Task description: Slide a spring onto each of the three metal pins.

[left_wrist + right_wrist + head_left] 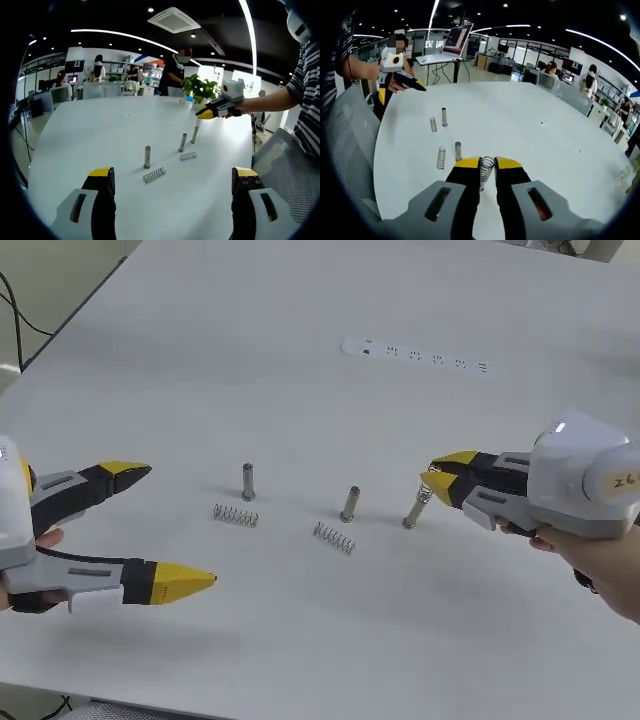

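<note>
Pinches one spring (pixel 486 167) in right tongs (pixel 437 472) at leaning pin's (pixel 414 512) top, presumably to thread it; holds left tongs (pixel 182 525) spread, idle, well apart; finds two springs (pixel 236 515) (pixel 334 537) lying on surface (pixel 300 640) beside upright pins (pixel 248 481) (pixel 350 504), unthreaded.

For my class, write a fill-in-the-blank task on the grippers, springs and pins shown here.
The right gripper is ____ on a spring.
The left gripper is ____.
____ loose springs lie on the table.
The table carries ____ metal pins.
Missing words: shut; open; two; three.
</note>
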A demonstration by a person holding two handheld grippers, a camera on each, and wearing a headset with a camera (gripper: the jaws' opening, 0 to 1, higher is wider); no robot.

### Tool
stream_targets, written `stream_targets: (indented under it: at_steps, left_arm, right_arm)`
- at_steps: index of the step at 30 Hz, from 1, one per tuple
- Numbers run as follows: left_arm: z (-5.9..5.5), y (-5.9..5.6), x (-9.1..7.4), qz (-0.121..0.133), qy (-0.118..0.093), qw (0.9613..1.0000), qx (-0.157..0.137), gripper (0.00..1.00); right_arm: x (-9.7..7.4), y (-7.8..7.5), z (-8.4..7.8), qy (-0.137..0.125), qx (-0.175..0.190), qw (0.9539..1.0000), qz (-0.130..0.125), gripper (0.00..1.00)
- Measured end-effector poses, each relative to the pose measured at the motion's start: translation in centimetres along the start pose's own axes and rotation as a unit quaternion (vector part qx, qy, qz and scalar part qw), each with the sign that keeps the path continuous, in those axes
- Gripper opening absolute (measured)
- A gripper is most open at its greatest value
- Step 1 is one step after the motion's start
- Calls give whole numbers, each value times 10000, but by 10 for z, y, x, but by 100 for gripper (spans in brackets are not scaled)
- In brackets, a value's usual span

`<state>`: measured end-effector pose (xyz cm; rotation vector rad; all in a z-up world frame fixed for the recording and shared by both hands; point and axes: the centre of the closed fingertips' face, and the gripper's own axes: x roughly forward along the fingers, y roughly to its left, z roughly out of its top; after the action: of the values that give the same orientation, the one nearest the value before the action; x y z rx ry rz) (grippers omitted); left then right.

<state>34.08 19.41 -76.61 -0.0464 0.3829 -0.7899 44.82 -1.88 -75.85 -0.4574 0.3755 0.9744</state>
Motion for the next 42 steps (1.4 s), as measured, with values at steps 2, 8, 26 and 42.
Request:
stream_targets:
  at_steps: [2, 8, 26, 42]
  left_arm:
    - [0, 0, 0, -2, 0, 10000, -6, 97]
    - [-1, 0, -2, 19, 11, 10000, -5, 96]
    - [-1, -1, -1, 16, 23, 10000, -19, 95]
    - [-2, 1, -5, 60, 2, 10000, -48, 95]
  right_arm:
    - [0, 0, 0, 2, -8, 10000, -7, 12]
    - [1, 0, -5, 26, 66, 10000, -11, 12]
    - [15, 11, -36, 428, 22, 9991, 73, 12]
    - [17, 14, -55, 712, 14, 9974, 135, 12]
